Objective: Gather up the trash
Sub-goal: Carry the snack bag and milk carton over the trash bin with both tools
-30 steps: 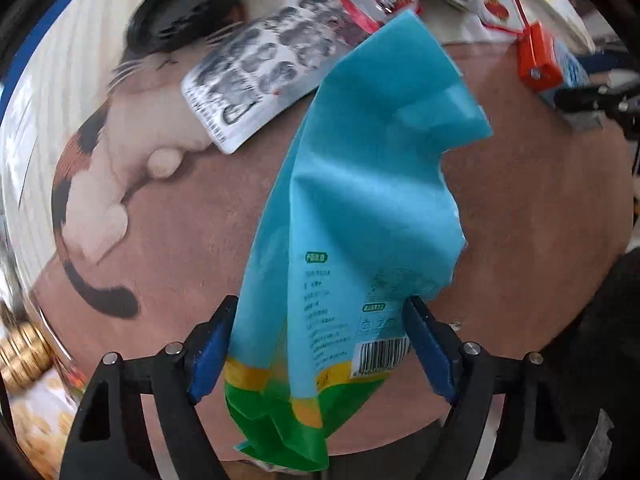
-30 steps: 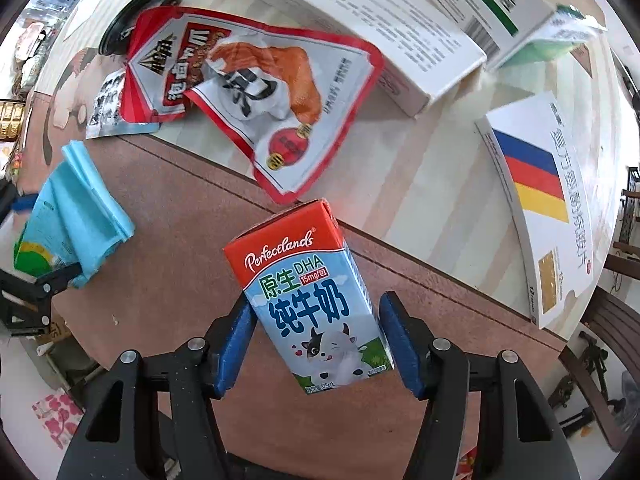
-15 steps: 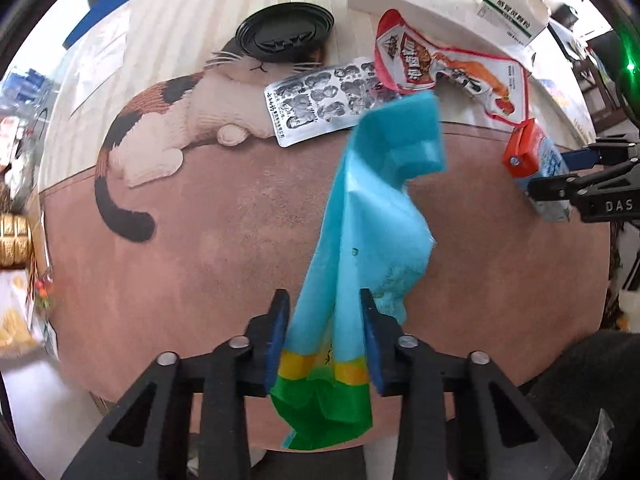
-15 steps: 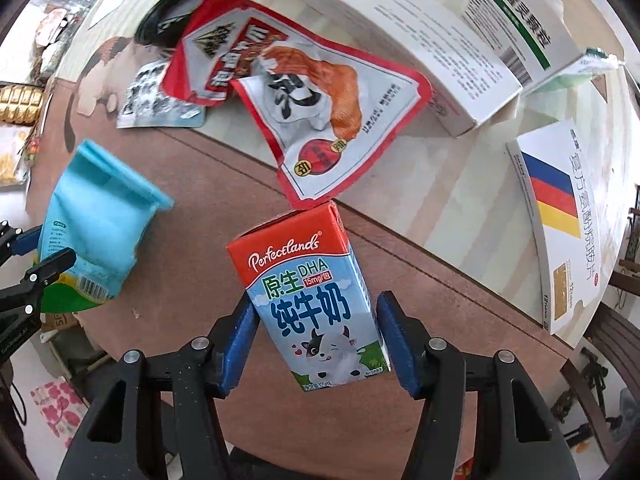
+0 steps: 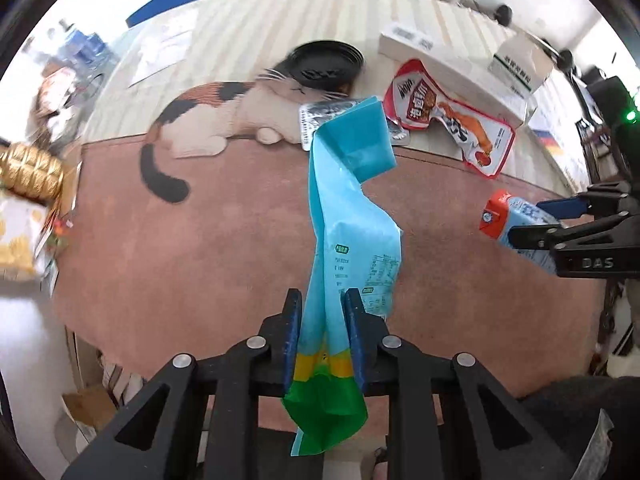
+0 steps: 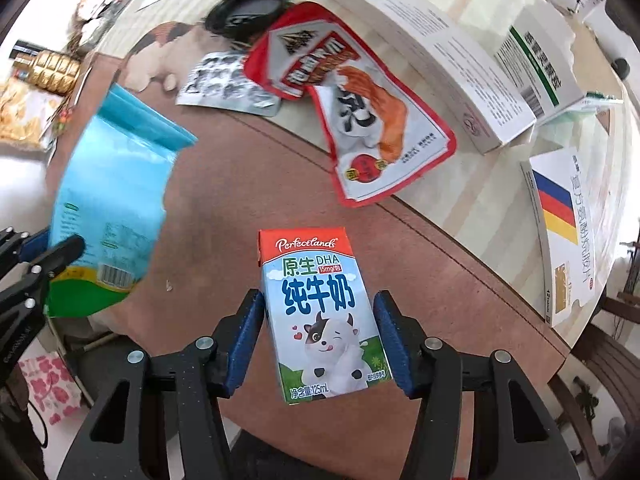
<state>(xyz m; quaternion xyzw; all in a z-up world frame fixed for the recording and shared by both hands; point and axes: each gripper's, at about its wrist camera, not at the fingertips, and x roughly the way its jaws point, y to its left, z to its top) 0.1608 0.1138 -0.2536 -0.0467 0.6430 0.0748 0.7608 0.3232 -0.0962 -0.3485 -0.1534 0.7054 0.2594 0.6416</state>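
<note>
A striped pale desk (image 6: 472, 184) carries a brown mat (image 5: 224, 216) printed with a calico cat (image 5: 208, 120); clutter and room furniture lie beyond its far edge.

Left tongs (image 5: 323, 334): pressed together on a blue pouch (image 5: 352, 216) with a yellow and green bottom. The pouch is limp and flattened. Its long axis runs straight away from the tongs, its folded open end far from them, and it hangs clear above the mat.

Right tongs (image 6: 319, 336): closing on a small milk carton (image 6: 316, 304), one blue pad on each side wall. The carton is red-topped, printed with a cartoon cow, undented, its long axis in line with the tongs, and lifted off the mat.

Both tongs being loaded, the coming move is judged to be a carry to a bin; none is in view.

Left on the desk: a red snack wrapper (image 6: 360, 112) just beyond the mat's far edge, a silver blister sheet (image 6: 228, 88) touching its left side, a black lid (image 6: 248, 10) farther off, and white boxes (image 6: 432, 52) at far right. The wrapper lies far of the right tongs, the nearer pair.
</note>
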